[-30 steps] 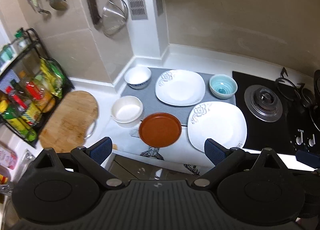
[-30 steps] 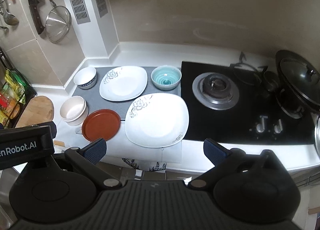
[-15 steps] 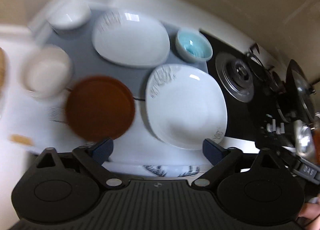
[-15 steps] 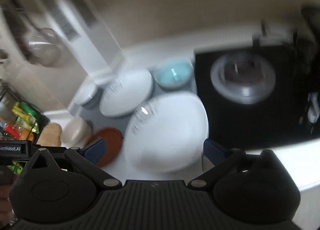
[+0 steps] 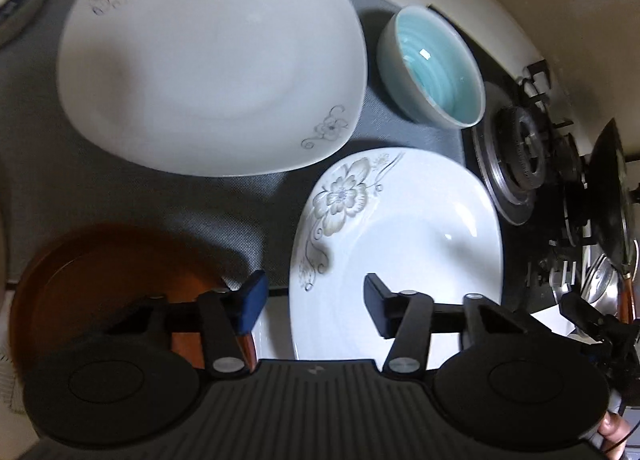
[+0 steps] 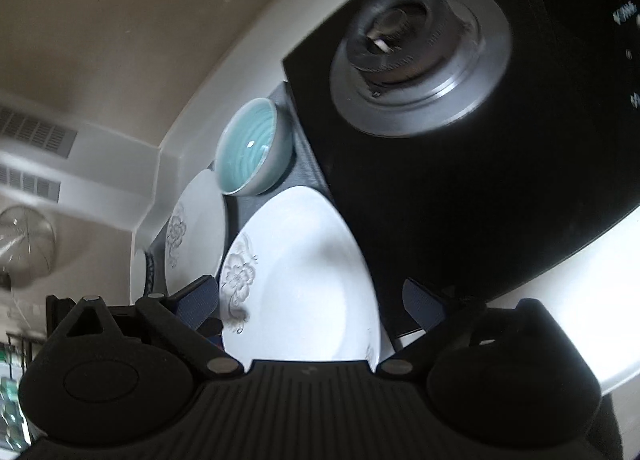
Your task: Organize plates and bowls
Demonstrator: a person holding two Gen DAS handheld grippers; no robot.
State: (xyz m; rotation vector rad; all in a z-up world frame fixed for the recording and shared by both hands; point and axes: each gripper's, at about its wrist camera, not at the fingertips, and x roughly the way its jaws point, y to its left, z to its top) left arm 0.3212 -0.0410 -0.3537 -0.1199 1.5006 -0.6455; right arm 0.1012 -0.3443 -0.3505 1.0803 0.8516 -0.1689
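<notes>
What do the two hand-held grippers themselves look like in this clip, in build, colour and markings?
Both look alike. The left hand-held gripper has a black ribbed body, two round black side housings, black linkage arms with silver pivot pins, and dark blue pads on its fingertips. The right hand-held gripper has the same build and blue pads. No cables or readable markings show.
</notes>
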